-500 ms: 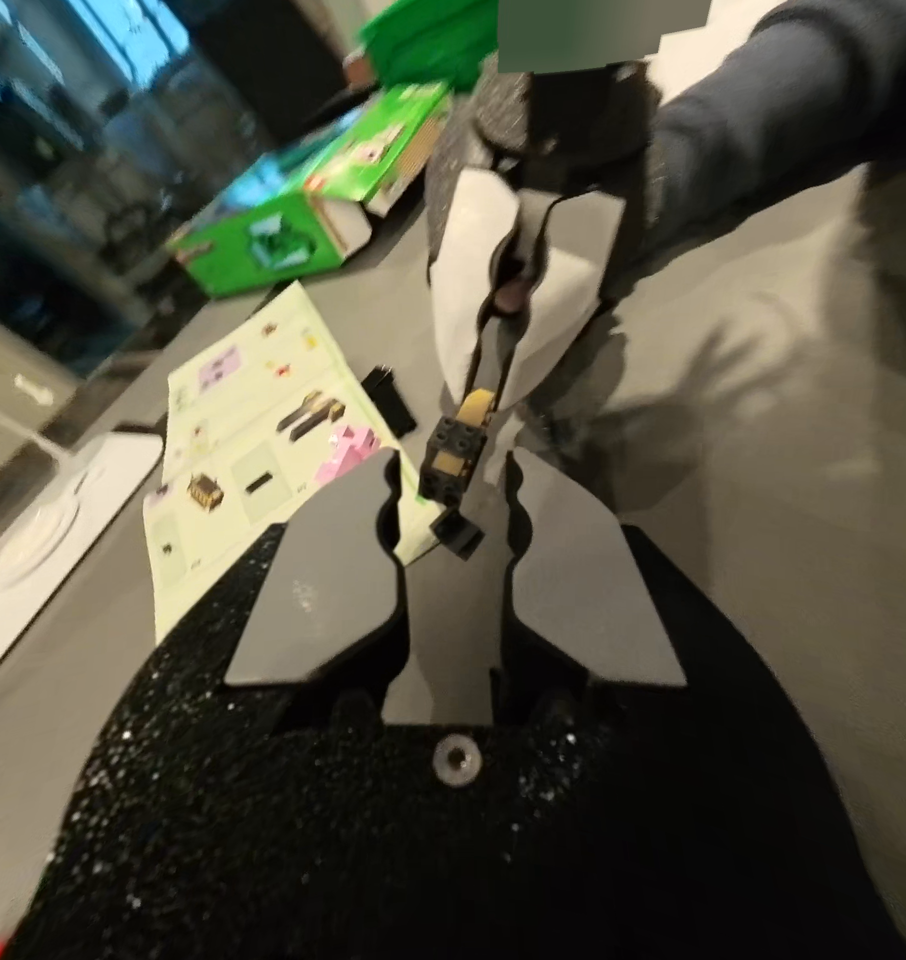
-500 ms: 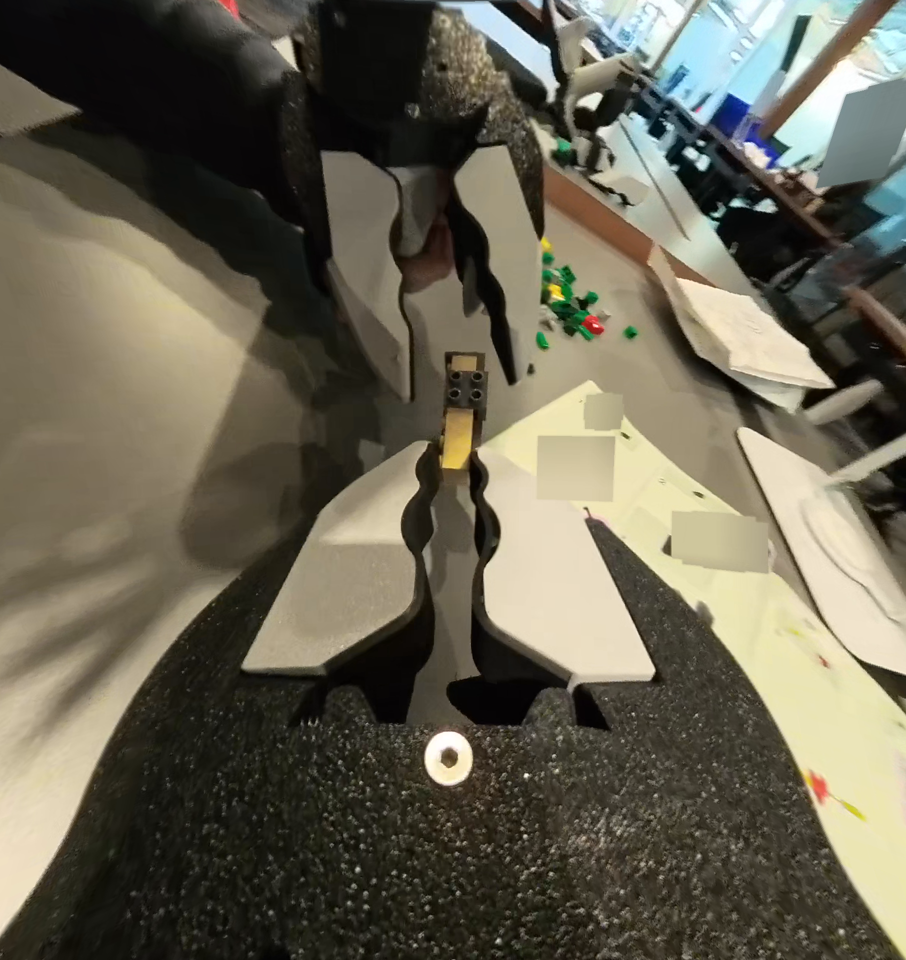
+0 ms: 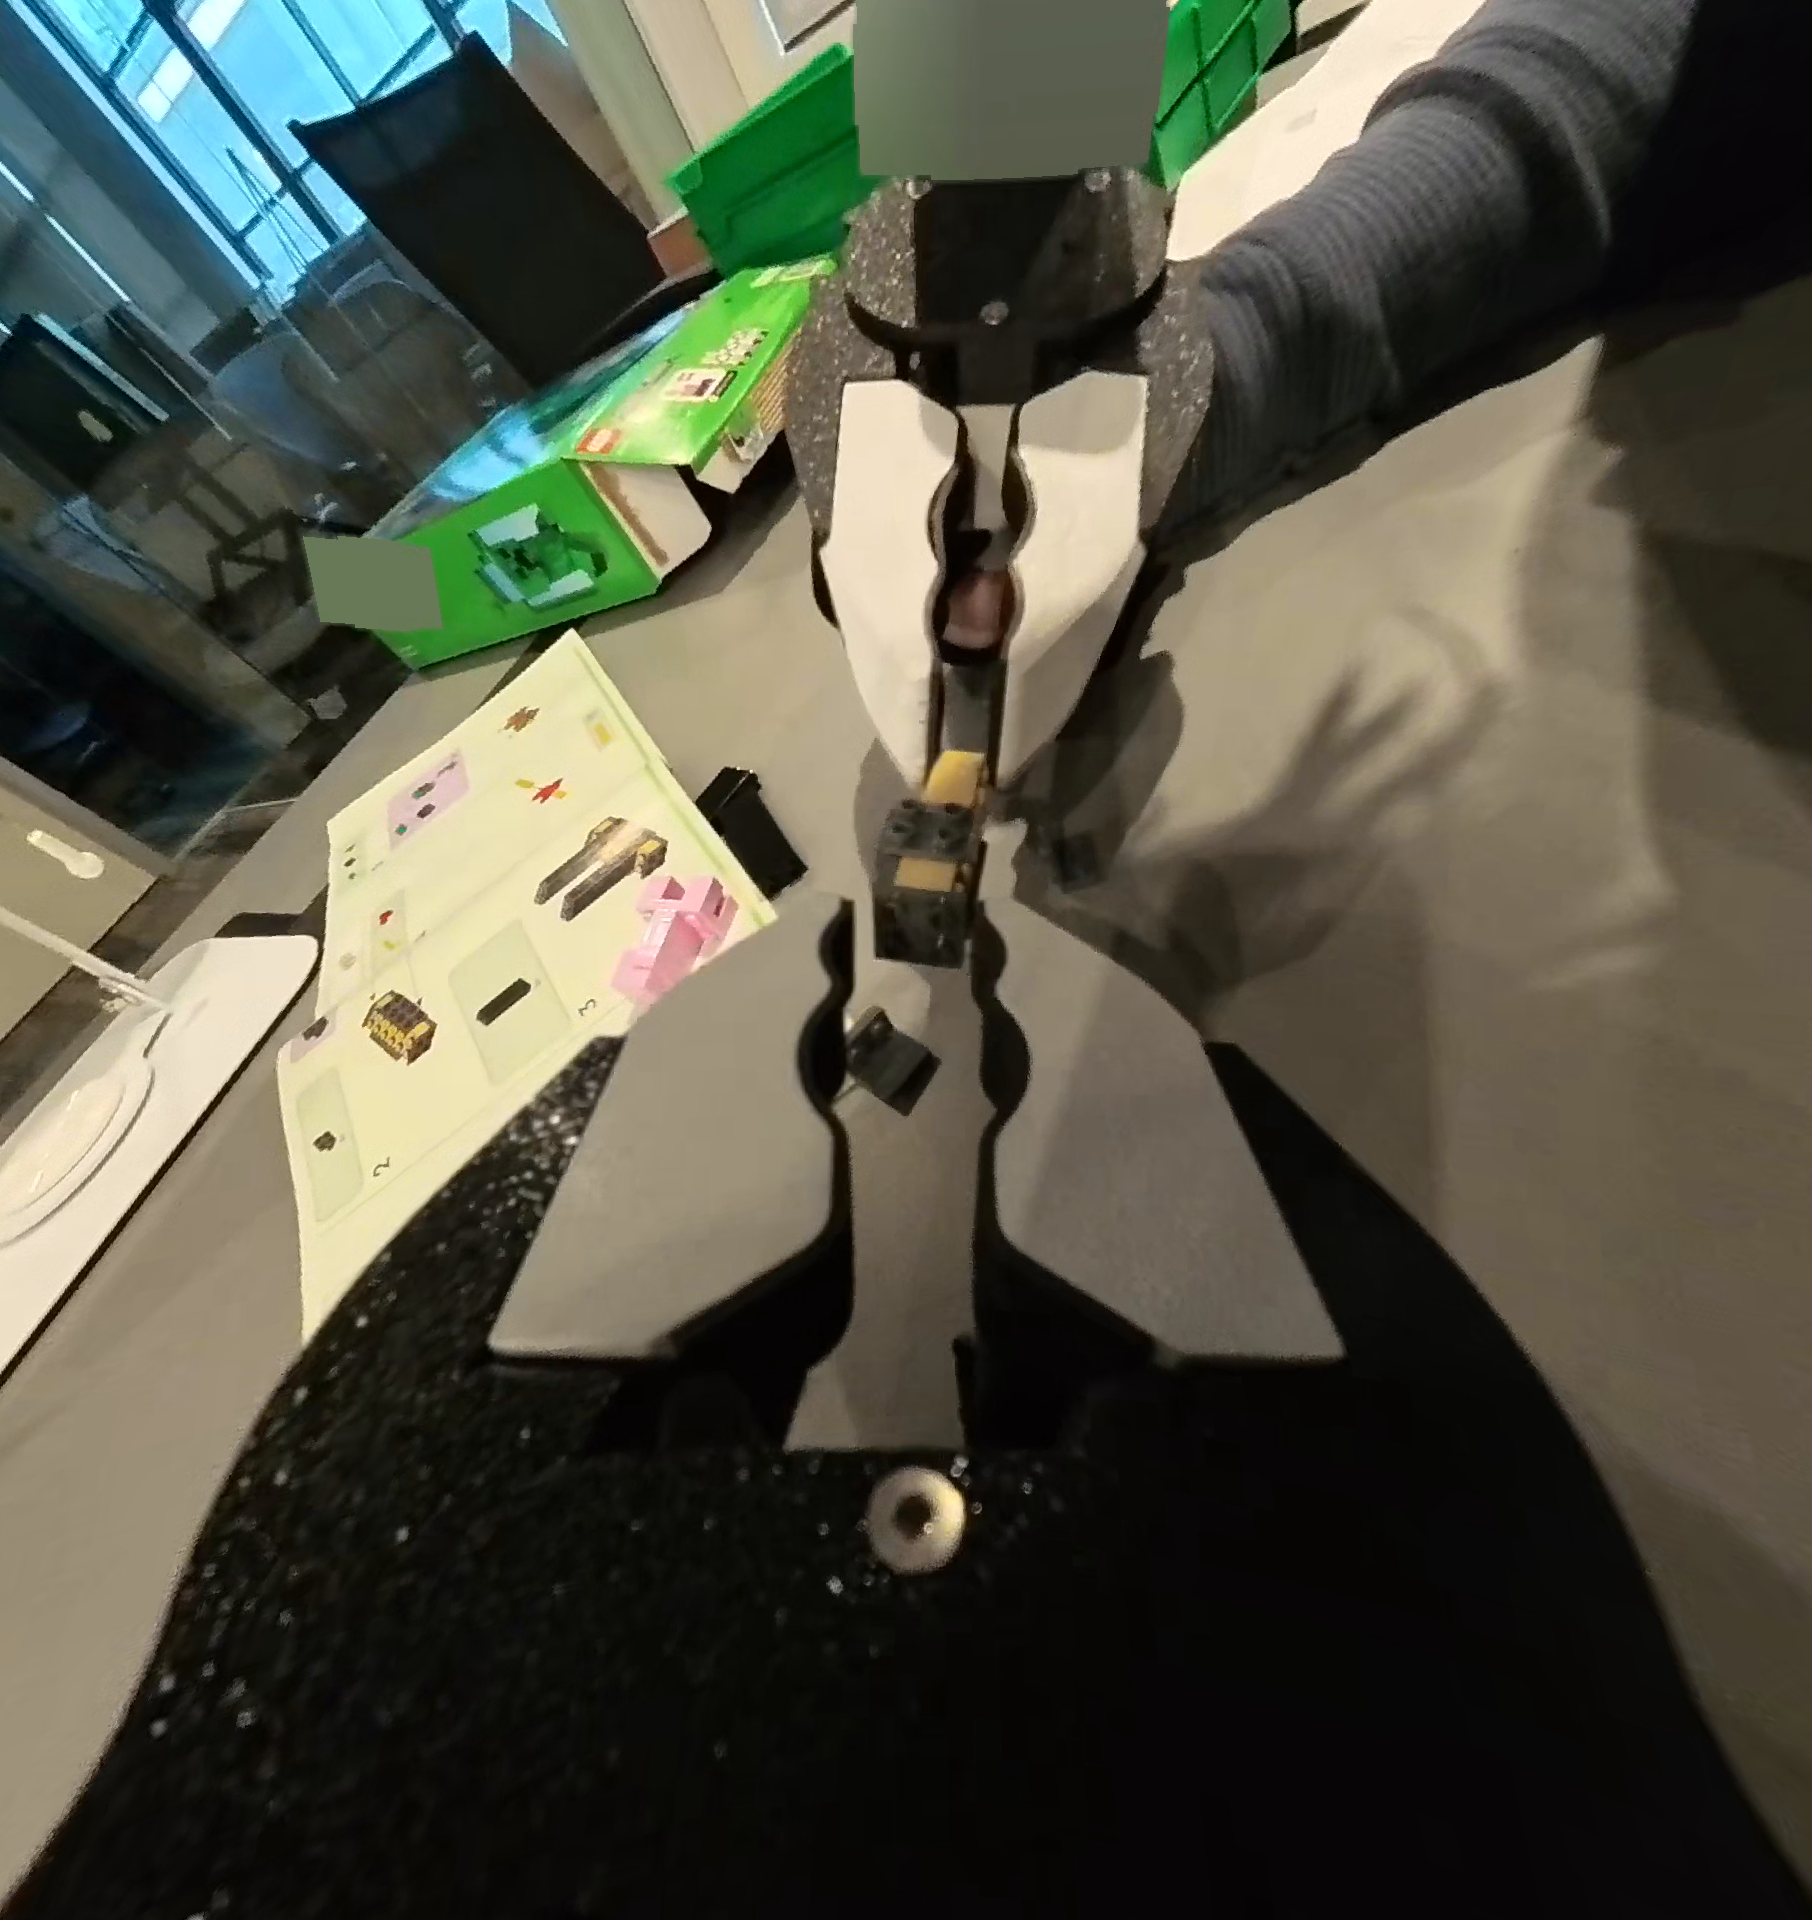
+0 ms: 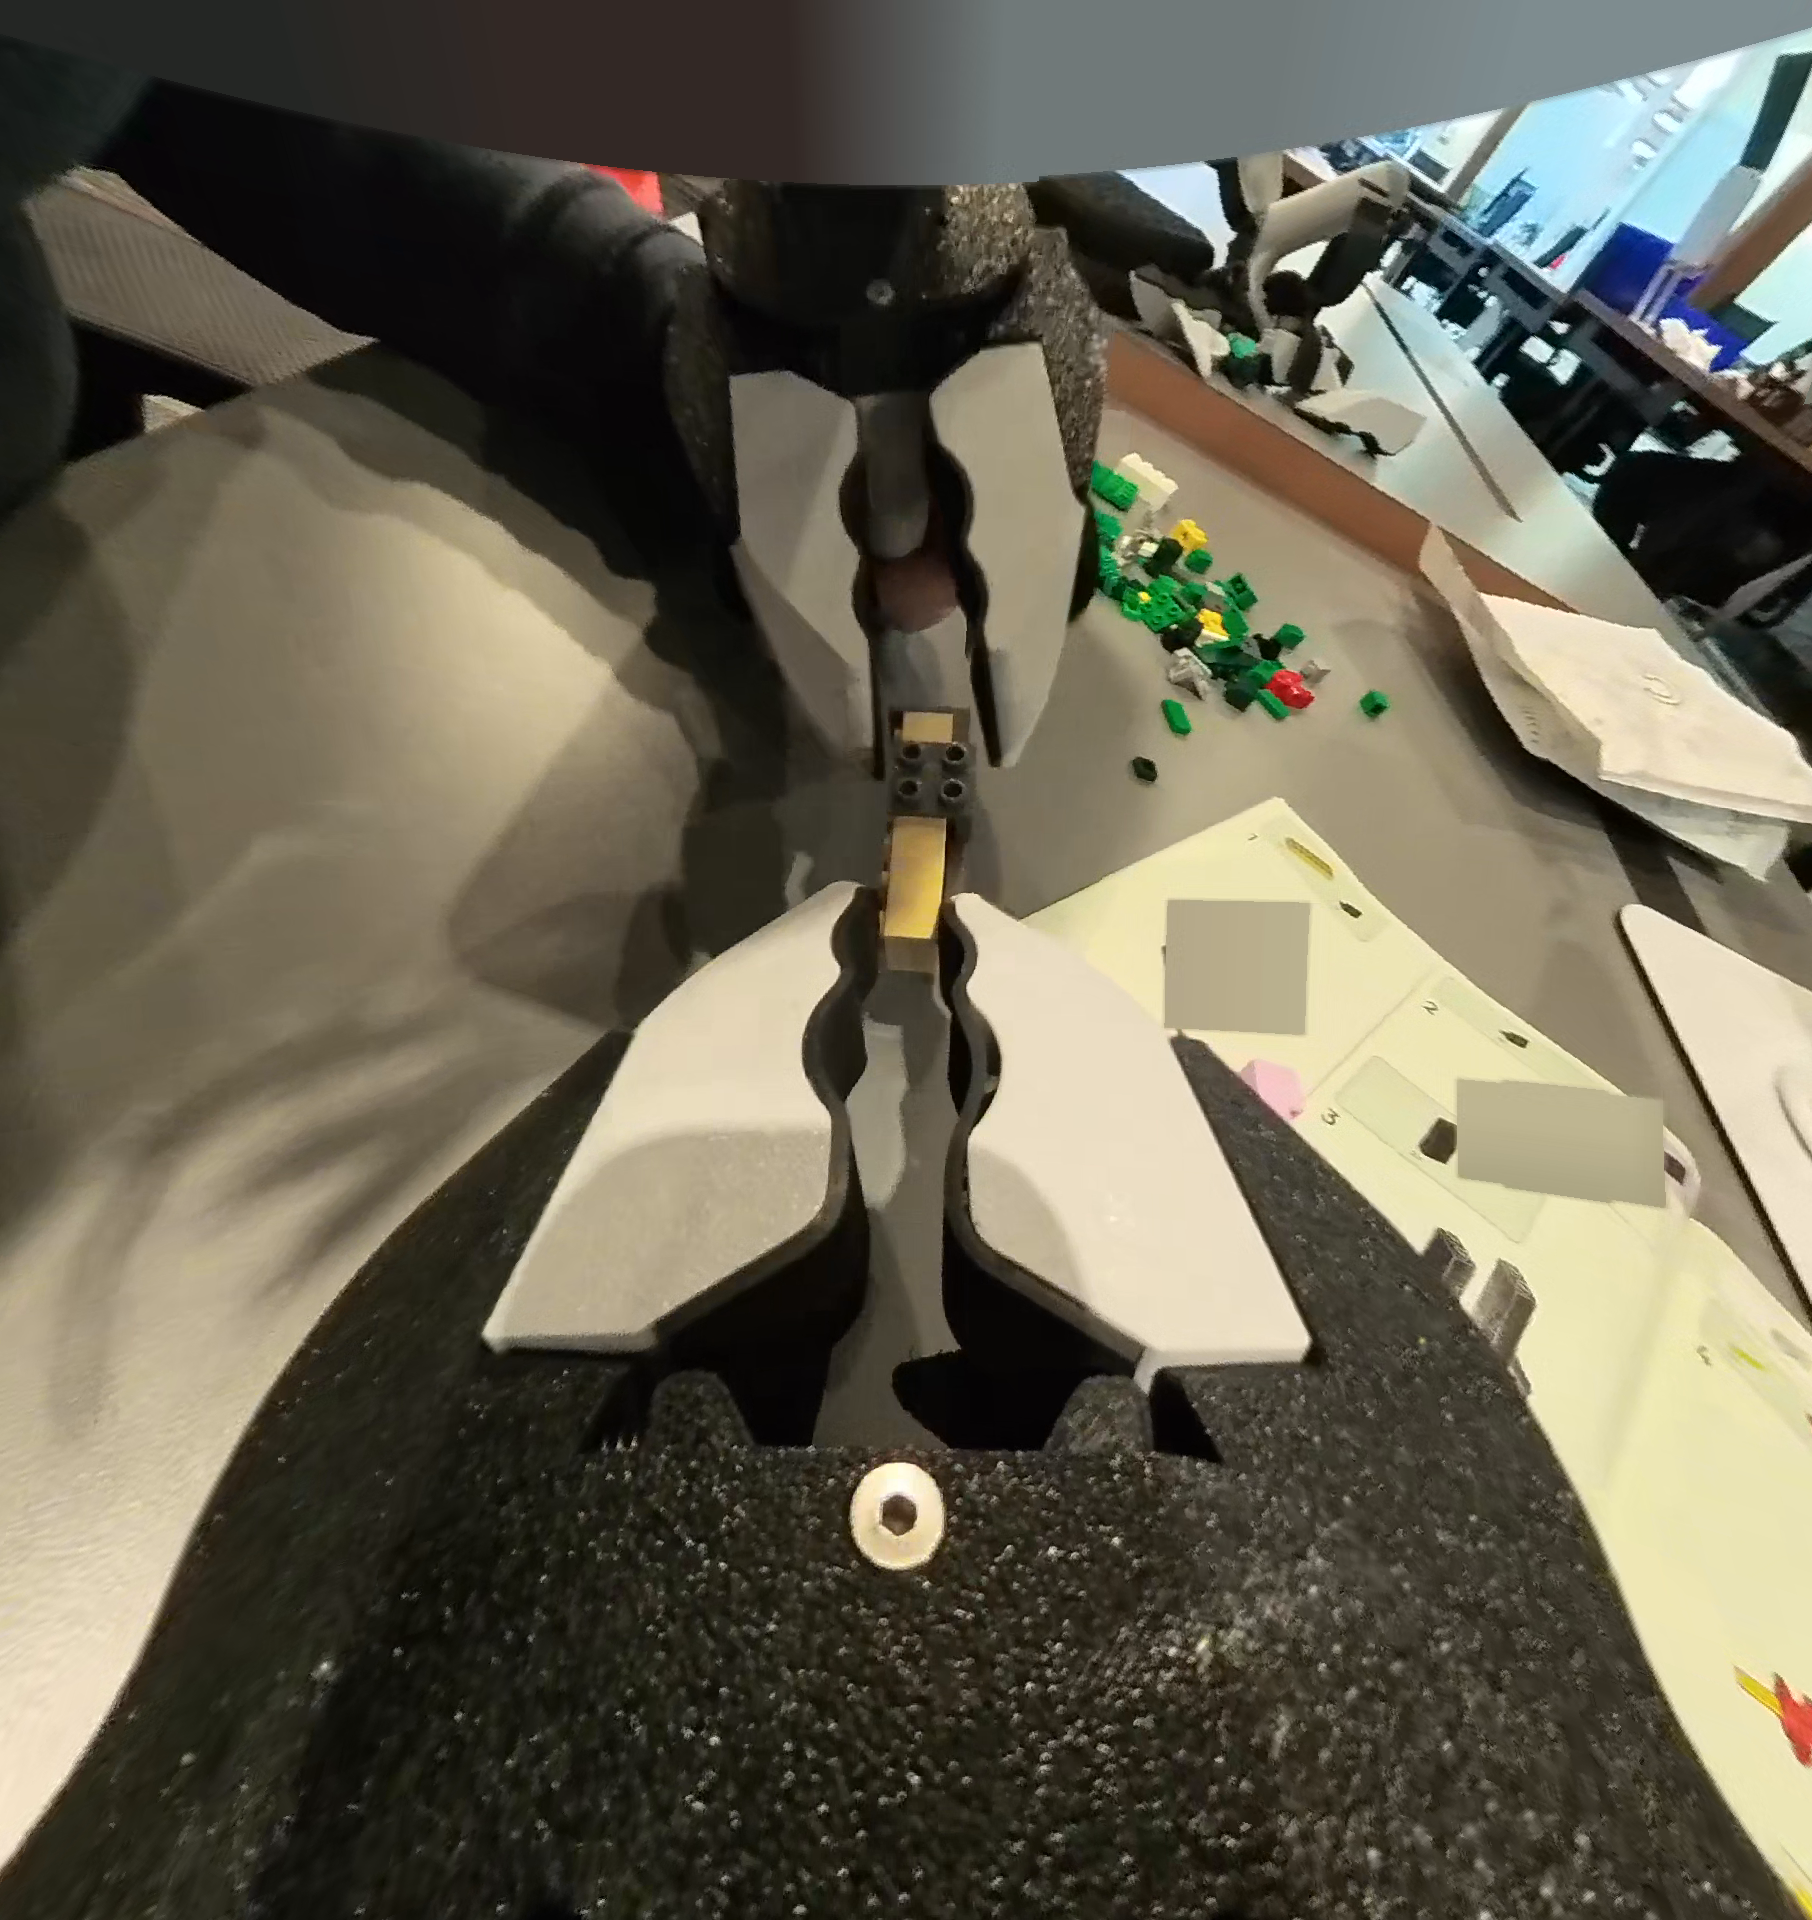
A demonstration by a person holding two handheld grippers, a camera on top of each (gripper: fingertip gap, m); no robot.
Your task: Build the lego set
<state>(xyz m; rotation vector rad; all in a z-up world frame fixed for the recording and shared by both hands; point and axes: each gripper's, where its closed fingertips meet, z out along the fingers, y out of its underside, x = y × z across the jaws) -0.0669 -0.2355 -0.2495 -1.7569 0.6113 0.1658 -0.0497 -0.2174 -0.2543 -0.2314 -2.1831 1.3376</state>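
Each gripper had a black body with a rough, speckled surface. The left gripper (image 3: 912, 940) carried two flat grey fingers (image 3: 715, 1143) with wavy black inner edges, and a silver socket-head screw (image 3: 917, 1527) sat in the body below them. The right gripper (image 4: 907, 914) matched it, with paler grey fingers (image 4: 1078, 1132) and the same kind of screw (image 4: 897, 1515). The person wore a dark ribbed sleeve (image 3: 1484, 239) on the arm behind the far gripper.
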